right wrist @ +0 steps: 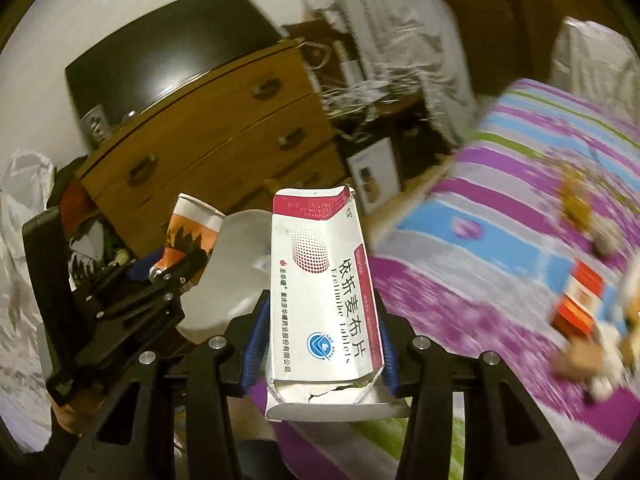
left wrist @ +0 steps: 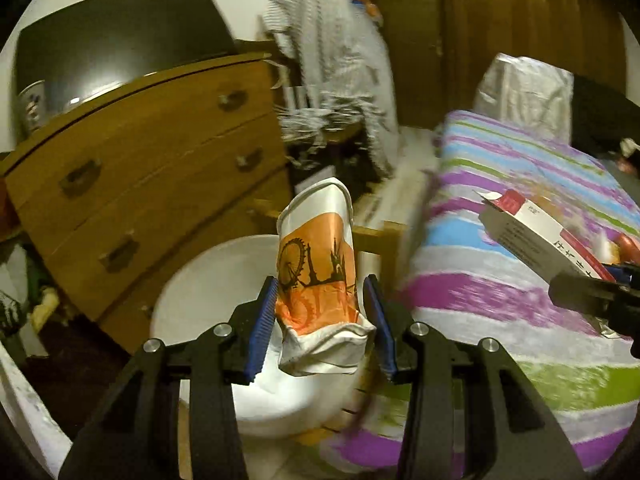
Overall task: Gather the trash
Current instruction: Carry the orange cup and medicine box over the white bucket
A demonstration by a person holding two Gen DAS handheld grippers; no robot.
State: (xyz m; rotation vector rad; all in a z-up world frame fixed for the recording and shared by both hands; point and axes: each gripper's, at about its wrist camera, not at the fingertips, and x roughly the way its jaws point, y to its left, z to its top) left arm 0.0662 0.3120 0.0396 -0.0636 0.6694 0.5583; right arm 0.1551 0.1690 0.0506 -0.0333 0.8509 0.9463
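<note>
My left gripper is shut on a crushed paper cup with an orange skyline print, and its blue pads press the cup's sides. The cup hangs above a round white bin beside the bed. My right gripper is shut on a flattened white and pink tablet box, torn at its near end. In the right wrist view the left gripper holds the cup to the left, with the bin behind the box. In the left wrist view the right gripper carries the box at the right edge.
A wooden chest of drawers with a dark screen on top stands behind the bin. The striped bed cover fills the right, with a red box and blurred scraps on it. Clothes hang at the back, and a white plastic bag sits far left.
</note>
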